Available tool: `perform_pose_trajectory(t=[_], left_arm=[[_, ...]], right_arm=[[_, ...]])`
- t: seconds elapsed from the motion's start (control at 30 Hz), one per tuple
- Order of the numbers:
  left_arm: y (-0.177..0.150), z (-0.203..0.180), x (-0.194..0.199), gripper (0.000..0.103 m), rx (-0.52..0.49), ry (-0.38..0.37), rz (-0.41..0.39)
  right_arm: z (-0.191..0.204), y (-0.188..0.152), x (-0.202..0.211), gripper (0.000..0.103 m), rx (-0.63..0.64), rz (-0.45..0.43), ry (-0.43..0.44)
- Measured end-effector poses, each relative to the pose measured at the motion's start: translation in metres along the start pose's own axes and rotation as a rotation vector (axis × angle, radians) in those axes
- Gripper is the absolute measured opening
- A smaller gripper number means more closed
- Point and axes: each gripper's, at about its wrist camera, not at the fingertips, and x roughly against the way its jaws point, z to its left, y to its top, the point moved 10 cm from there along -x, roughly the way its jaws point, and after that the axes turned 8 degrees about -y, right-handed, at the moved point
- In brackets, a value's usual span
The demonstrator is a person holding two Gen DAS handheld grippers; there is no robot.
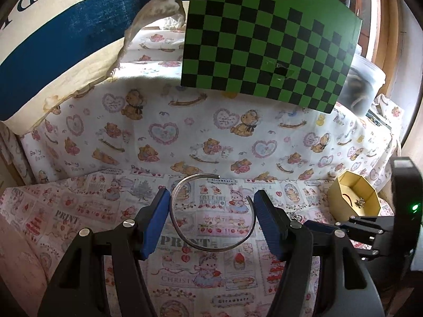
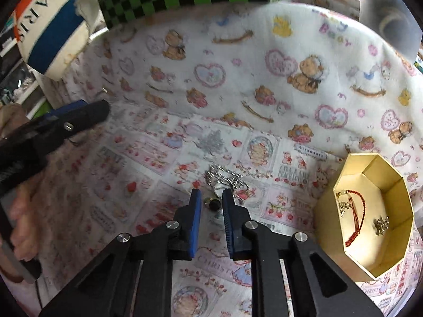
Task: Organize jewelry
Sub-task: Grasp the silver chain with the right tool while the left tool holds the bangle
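A thin open silver bangle (image 1: 185, 227) lies on the patterned cloth between the open fingers of my left gripper (image 1: 211, 206), which is around it but not closed. My right gripper (image 2: 211, 198) is open over a silver chain (image 2: 224, 178) with a dark bead (image 2: 214, 204) lying between its fingertips. A gold octagonal box (image 2: 364, 216) at the right holds a red cord bracelet (image 2: 355, 219) and small gold charms (image 2: 380, 224). The box also shows in the left wrist view (image 1: 354, 195). The left gripper appears at the left of the right wrist view (image 2: 76, 119).
A green and black checkerboard (image 1: 267, 45) leans at the back. A blue and cream bag (image 1: 53, 47) stands at the back left. A clear plastic container (image 1: 364, 84) sits at the back right. The teddy-bear cloth (image 1: 158, 132) rises behind the work area.
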Motion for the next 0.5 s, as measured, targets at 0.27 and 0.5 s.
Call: perform_pose_trajectory(t=[0.27,0.5], left_arm=[[0.001,0.0,0.003,0.064,-0.008,0.012,-0.01],[0.005,-0.008,0.01,0.064,-0.018,0.003,-0.035]], right_arm=[[-0.004,0.0,0.006,0.008,-0.029,-0.02,0.007],[-0.028,-0.005,0.054,0.008,-0.062,-0.09,0.042]])
